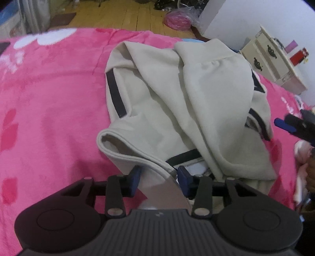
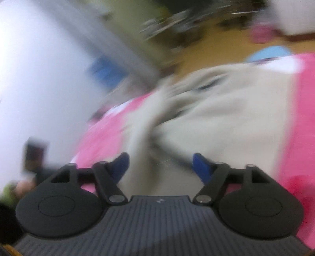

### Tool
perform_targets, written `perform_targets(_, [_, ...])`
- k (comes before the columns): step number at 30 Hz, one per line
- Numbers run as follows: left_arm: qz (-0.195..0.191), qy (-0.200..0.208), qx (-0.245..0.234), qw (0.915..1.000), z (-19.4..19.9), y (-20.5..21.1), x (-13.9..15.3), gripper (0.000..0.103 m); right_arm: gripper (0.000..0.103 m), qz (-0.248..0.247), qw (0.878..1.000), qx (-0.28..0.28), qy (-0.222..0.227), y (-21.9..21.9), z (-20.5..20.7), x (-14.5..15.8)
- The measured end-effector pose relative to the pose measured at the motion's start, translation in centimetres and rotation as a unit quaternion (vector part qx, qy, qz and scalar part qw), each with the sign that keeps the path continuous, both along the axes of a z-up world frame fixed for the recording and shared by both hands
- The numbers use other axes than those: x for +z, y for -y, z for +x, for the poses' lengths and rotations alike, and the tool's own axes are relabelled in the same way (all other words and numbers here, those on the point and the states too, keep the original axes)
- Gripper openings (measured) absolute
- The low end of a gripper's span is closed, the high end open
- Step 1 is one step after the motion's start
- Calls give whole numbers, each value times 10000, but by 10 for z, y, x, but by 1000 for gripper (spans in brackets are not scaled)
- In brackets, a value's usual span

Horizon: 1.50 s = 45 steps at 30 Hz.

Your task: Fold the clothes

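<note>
Left wrist view: a cream garment (image 1: 177,102) with dark trim bands lies crumpled on a pink blanket (image 1: 49,98) that covers a bed. Its layers are folded over one another, so the overall cut cannot be read. A rounded hem edge (image 1: 126,145) curls at the near left. The left claw (image 1: 159,177) points steeply down at the near edge of the garment; its blue pads (image 1: 134,177) stand partly apart, with a fold of cream cloth running between them. Whether the pads press on that cloth is hard to judge, since the near part of the fold is washed out and the right pad is partly covered by it. A label patch beside the right pad is too small to read.

At the right border the right claw (image 1: 289,124) enters, cut off by the frame, with one blue pad visible. Beyond the bed are a wooden floor (image 1: 118,15), a cream cabinet (image 1: 273,63) and a pink bundle (image 1: 178,19).

Right wrist view: heavy motion blur throughout. The right claw (image 2: 160,167) has its blue pads (image 2: 200,167) spread wide; the cream garment (image 2: 226,110) lies beyond and below them, and nothing appears to be gripped. The pink blanket (image 2: 301,118) flanks the cloth. The background shapes are unreadable.
</note>
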State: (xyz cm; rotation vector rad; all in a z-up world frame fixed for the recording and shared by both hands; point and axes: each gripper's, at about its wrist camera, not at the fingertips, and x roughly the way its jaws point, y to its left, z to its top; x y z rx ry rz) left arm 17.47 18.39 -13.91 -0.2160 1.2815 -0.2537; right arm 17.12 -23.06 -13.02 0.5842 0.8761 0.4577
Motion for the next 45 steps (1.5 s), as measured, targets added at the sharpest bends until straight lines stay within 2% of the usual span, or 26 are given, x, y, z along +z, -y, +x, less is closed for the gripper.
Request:
perform_targets(3, [-223, -130, -33, 9997, 1, 6, -5, 53, 81, 231, 9951, -823, -490, 41, 10, -20])
perform_targets(6, [-39, -174, -124, 9998, 2, 17, -15, 50, 81, 661, 9877, -1121, -864, 66, 24, -49])
perform_targets(8, [106, -161, -170, 9997, 5, 24, -19, 47, 81, 945, 9849, -1031, -1016, 67, 40, -68])
perform_targets(9, [165, -120, -179, 9996, 7, 27, -20, 40, 81, 1091, 9838, -956, -1051, 66, 49, -76])
perform_targets(11, [243, -72, -159, 9996, 11, 31, -21, 40, 81, 1359, 9816, -810, -1065, 62, 66, -87])
perform_targets(13, [254, -54, -91, 9996, 15, 32, -23, 40, 80, 1518, 9806, -656, -1048, 58, 81, -89])
perform_targets(16, [371, 10, 13, 9993, 19, 34, -25, 33, 77, 1742, 9786, -407, -1022, 52, 102, -91])
perform_targets(18, [420, 105, 107, 9990, 20, 34, -24, 23, 74, 1912, 9773, -88, -910, 49, 104, -85])
perform_targets(20, [474, 266, 256, 9982, 23, 31, -21, 14, 73, 1751, 9810, 52, -829, 49, 103, -81])
perform_targets(22, [473, 352, 435, 9973, 28, 27, -19, 12, 73, 1584, 9834, -135, -872, 52, 107, -86])
perform_targets(25, [451, 403, 574, 9965, 37, 25, -19, 12, 77, 1747, 9808, -566, -659, 46, 112, -91])
perform_targets(28, [476, 491, 584, 9959, 41, 27, -22, 12, 78, 1449, 9875, -451, -433, 20, 118, -88])
perform_targets(31, [361, 604, 600, 9957, 39, 27, -27, 12, 69, 1684, 9841, -161, -540, 9, 115, -93])
perform_targets(34, [244, 612, 642, 9958, 45, 27, -30, 12, 58, 2053, 9758, 179, -733, 4, 102, -104])
perform_targets(37, [195, 646, 626, 9958, 51, 31, -34, 13, 56, 2146, 9729, 285, -808, 0, 101, -109])
perform_targets(42, [255, 676, 576, 9957, 64, 41, -38, 13, 57, 2056, 9757, 275, -713, -8, 102, -105])
perform_targets(45, [310, 734, 390, 9961, 68, 48, -37, 13, 48, 2487, 9637, 456, -855, -3, 88, -112])
